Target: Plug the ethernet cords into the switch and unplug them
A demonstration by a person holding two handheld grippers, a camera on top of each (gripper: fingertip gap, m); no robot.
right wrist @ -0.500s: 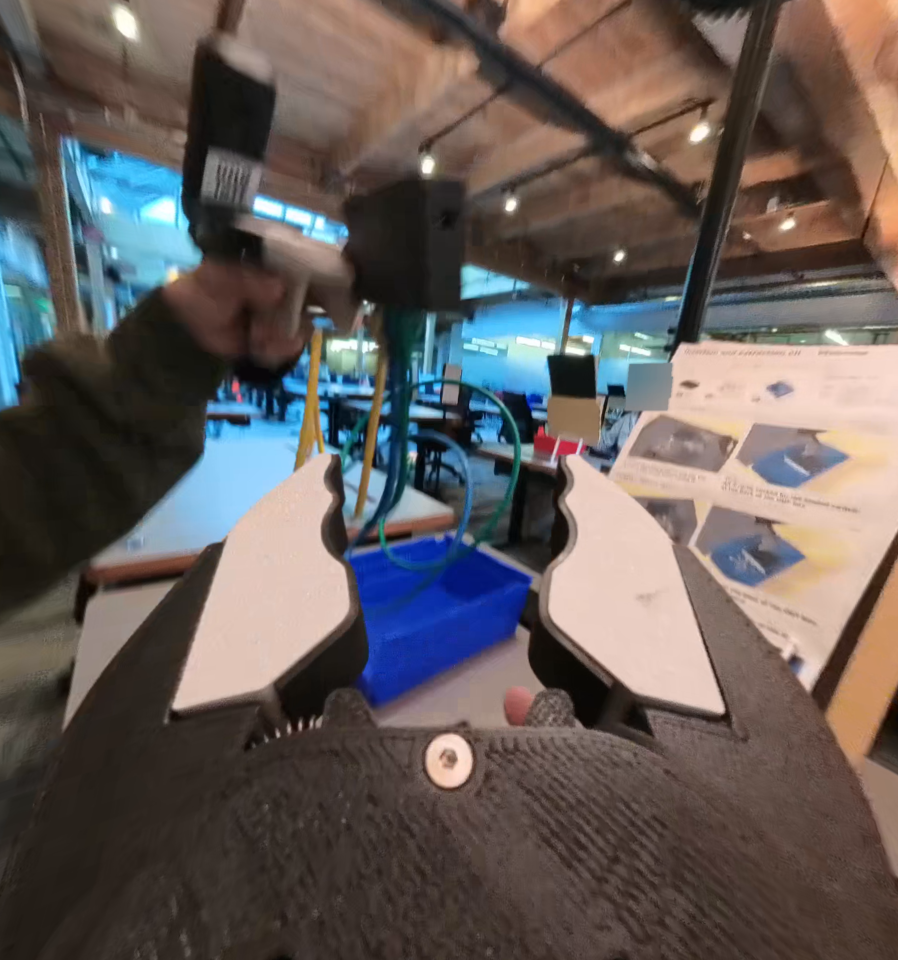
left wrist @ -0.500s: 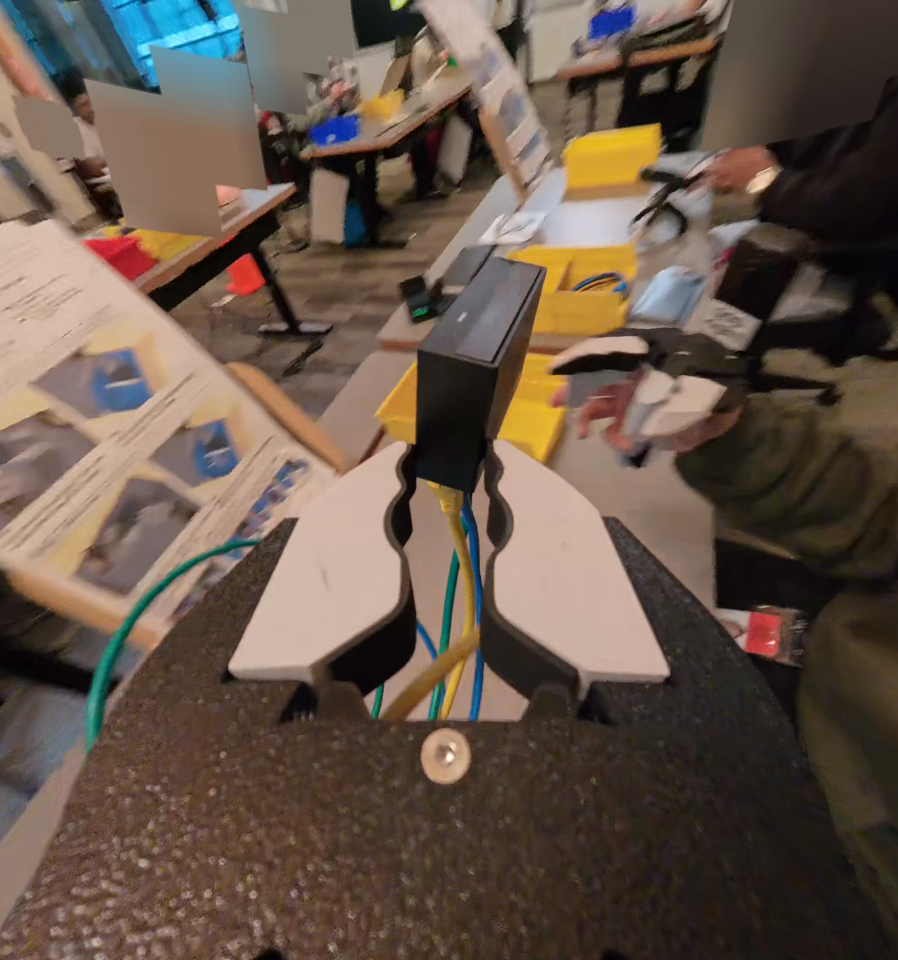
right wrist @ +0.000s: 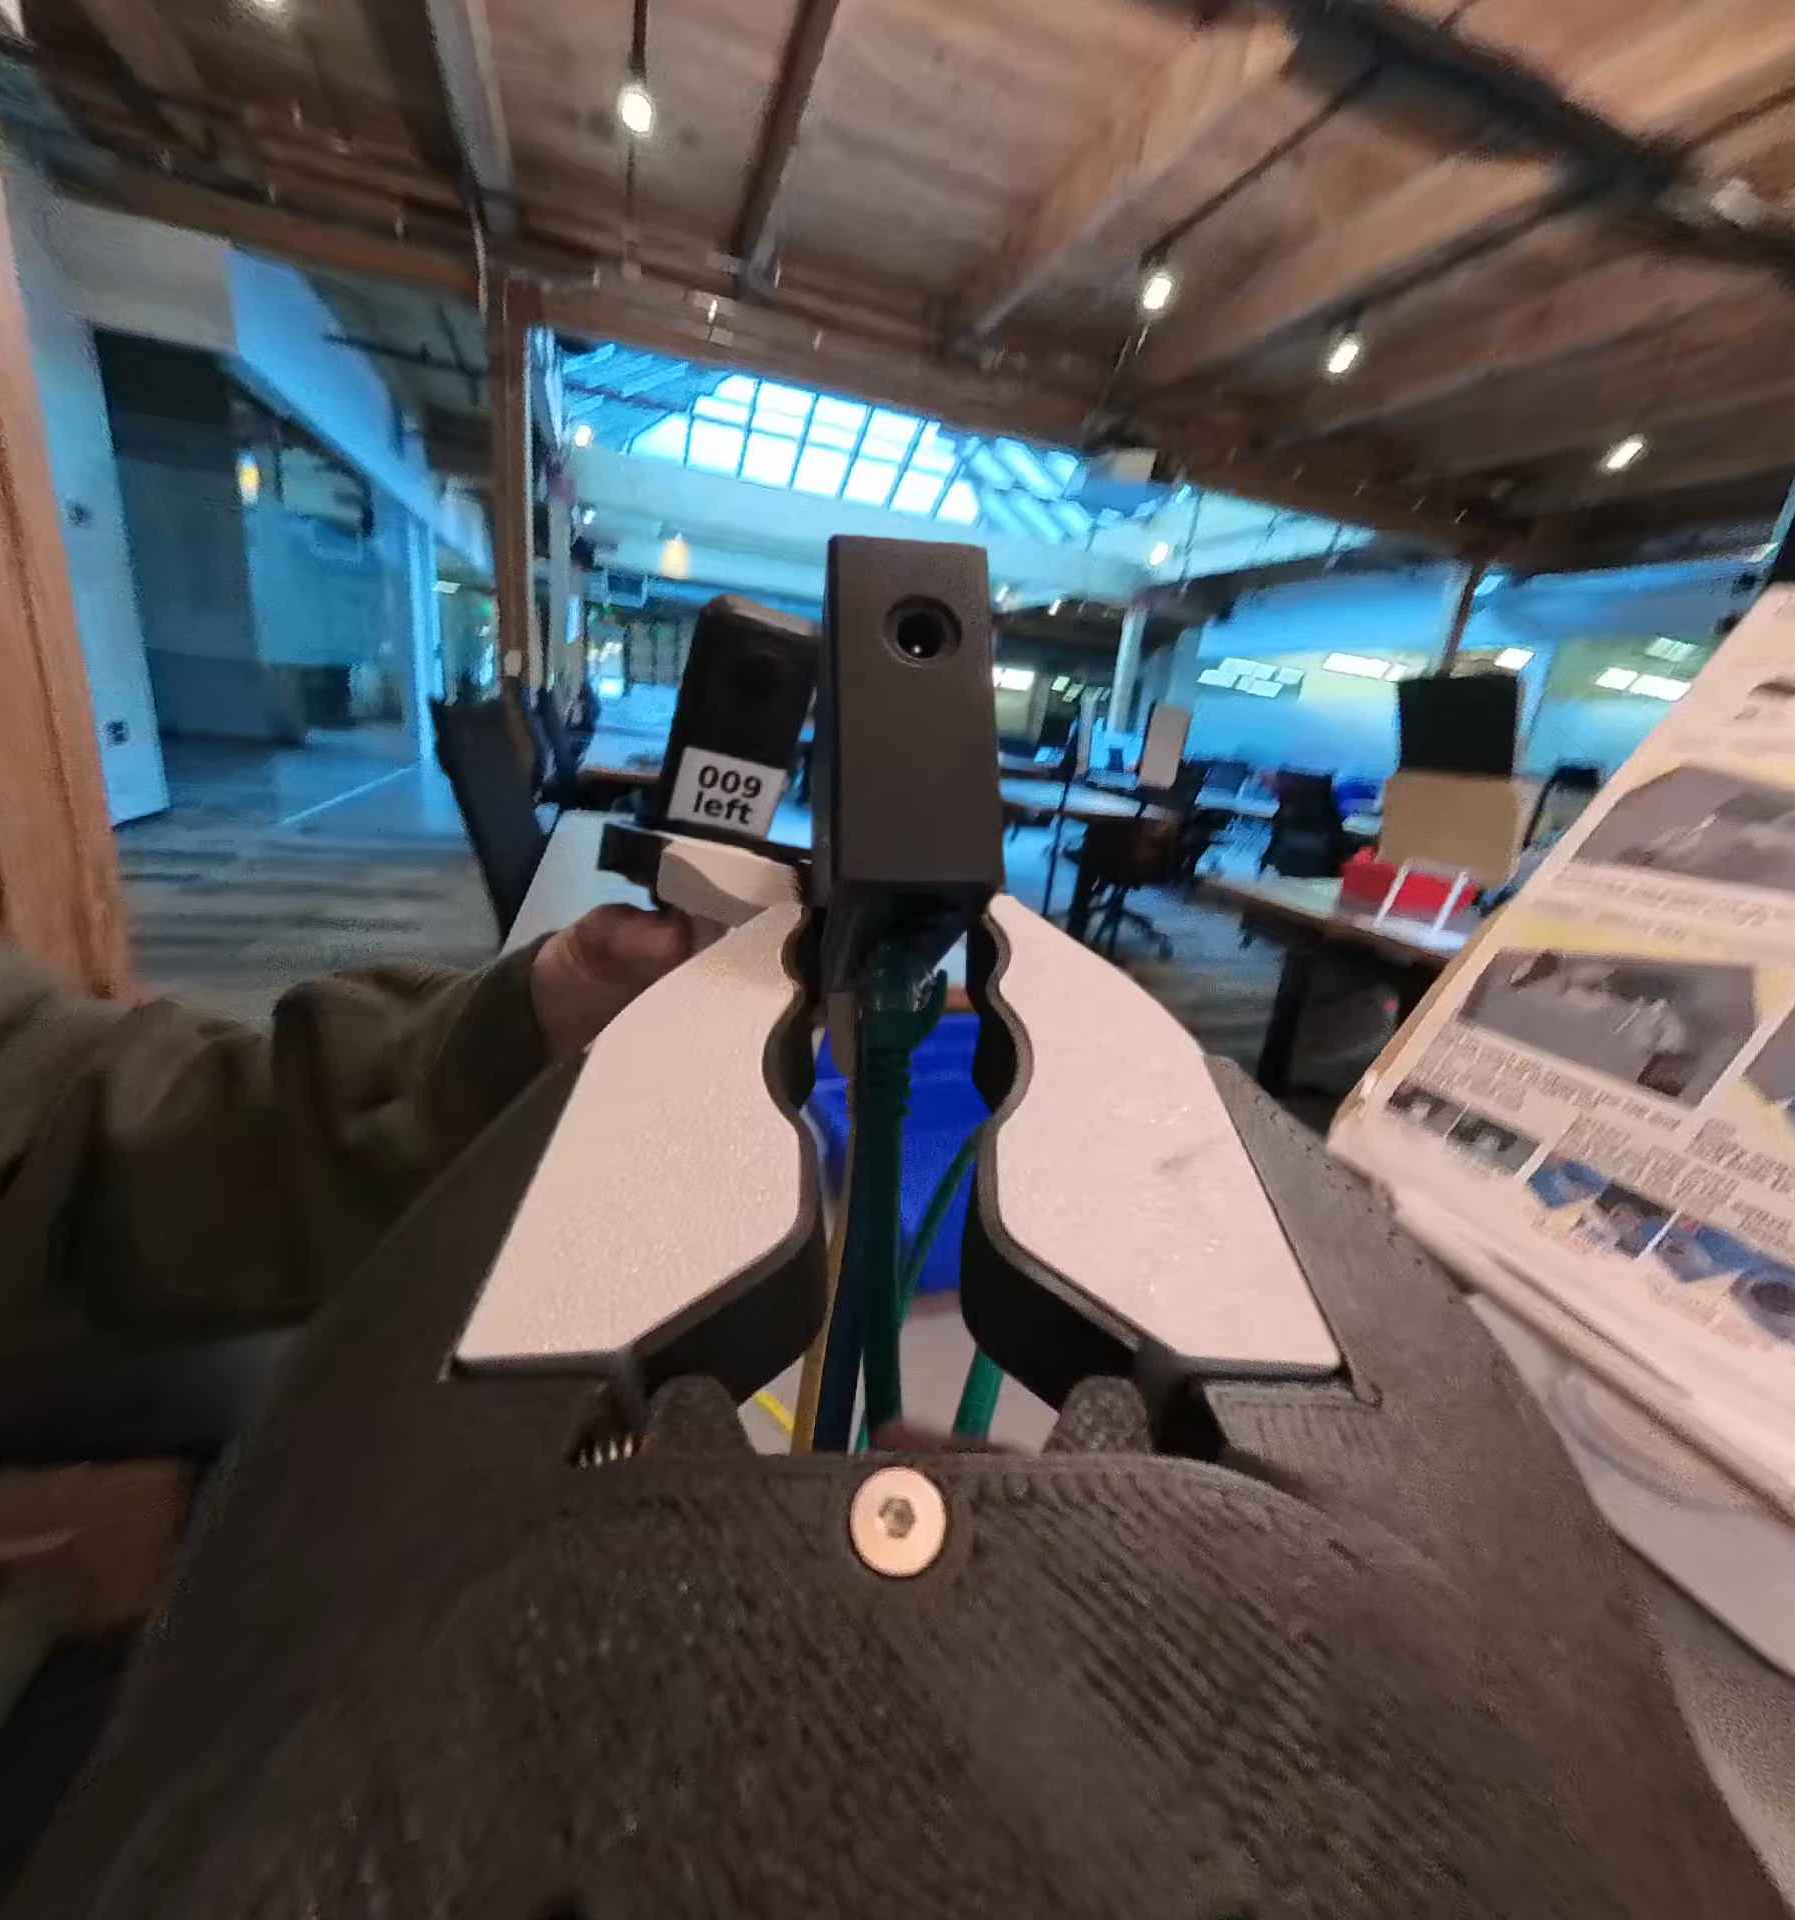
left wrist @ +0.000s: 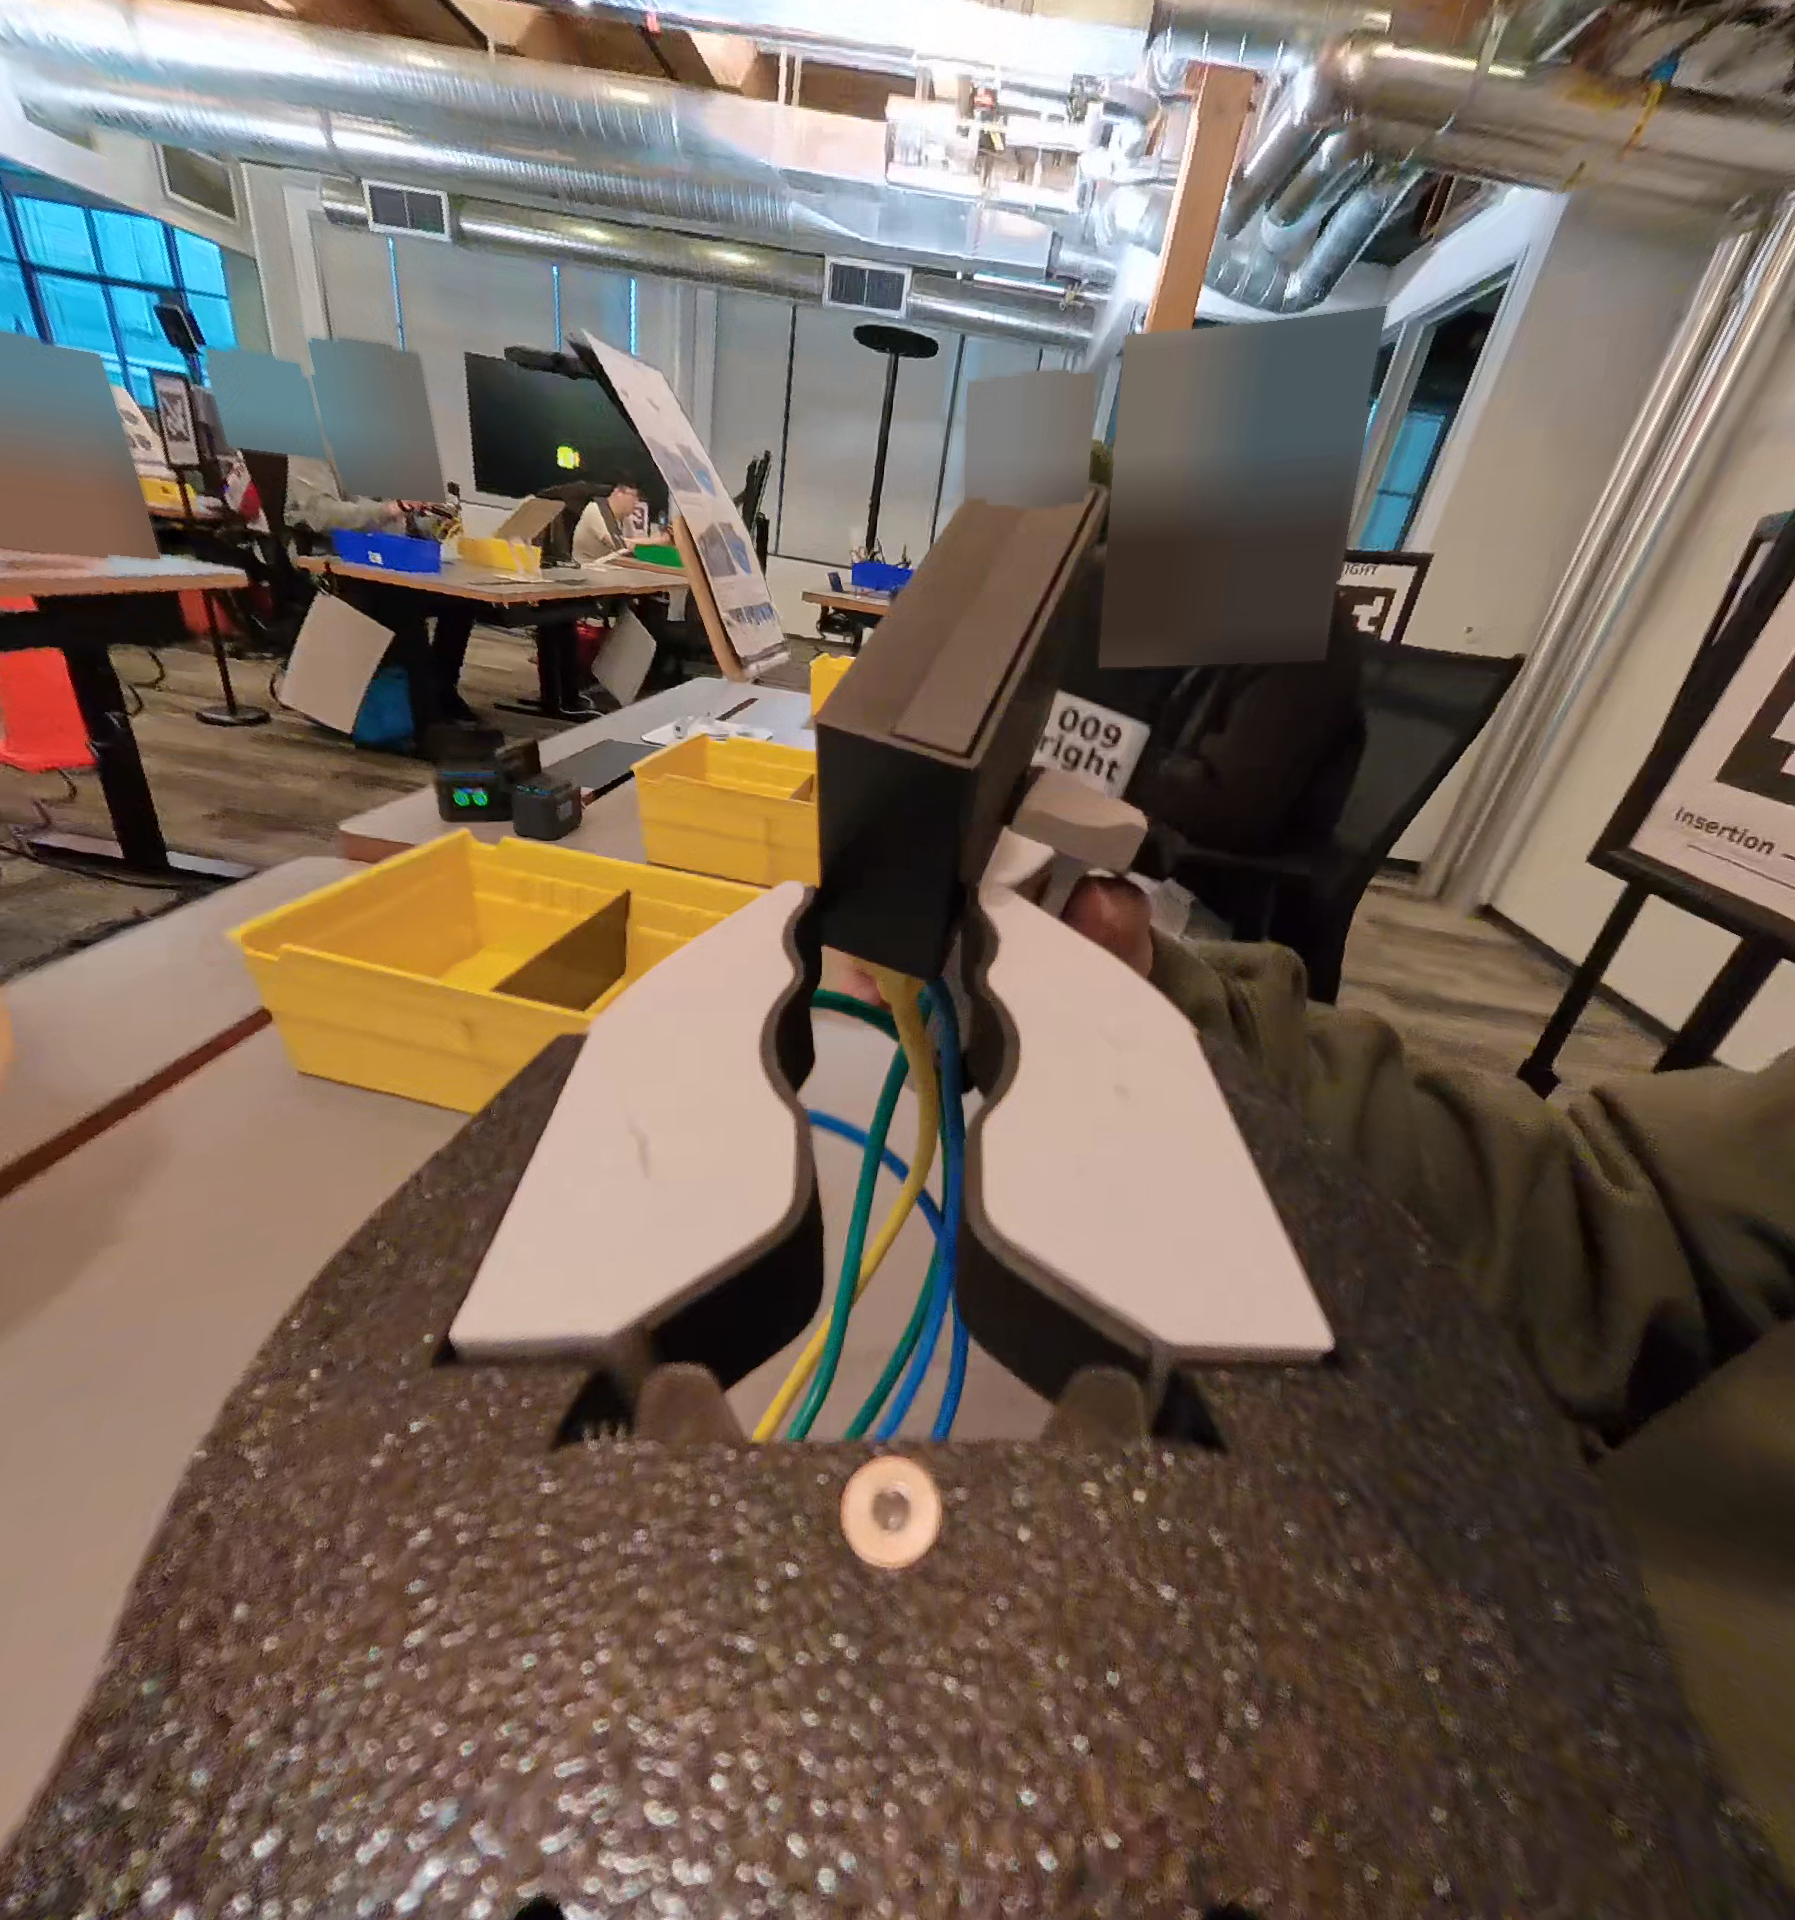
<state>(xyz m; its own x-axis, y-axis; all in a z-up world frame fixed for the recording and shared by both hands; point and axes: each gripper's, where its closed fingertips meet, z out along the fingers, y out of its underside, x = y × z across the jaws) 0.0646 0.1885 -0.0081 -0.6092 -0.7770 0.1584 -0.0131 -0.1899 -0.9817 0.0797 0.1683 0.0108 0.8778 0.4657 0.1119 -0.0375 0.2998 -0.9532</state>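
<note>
Left gripper (left wrist: pixel 888 940): my two white fingers are closed onto the bottom end of the black switch (left wrist: pixel 934 727), which stands tilted up and to the right from the fingertips.
Cords at left gripper: a green cord (left wrist: pixel 851 1226), a yellow cord (left wrist: pixel 898 1174) and a blue cord (left wrist: pixel 950 1195) hang from the switch's underside and run back between my fingers.
Yellow bin (left wrist: pixel 436 966): on the table ahead and left of my left gripper, well apart from the switch.
Right gripper (right wrist: pixel 893 935): my fingers sit narrowed on either side of the switch's (right wrist: pixel 908 727) lower end; I cannot tell whether they press it.
Green plug (right wrist: pixel 898 987): seated in the switch's underside, right between my right fingertips.
Paper sheets (right wrist: pixel 1641 1039): propped up to the right of my right gripper.
</note>
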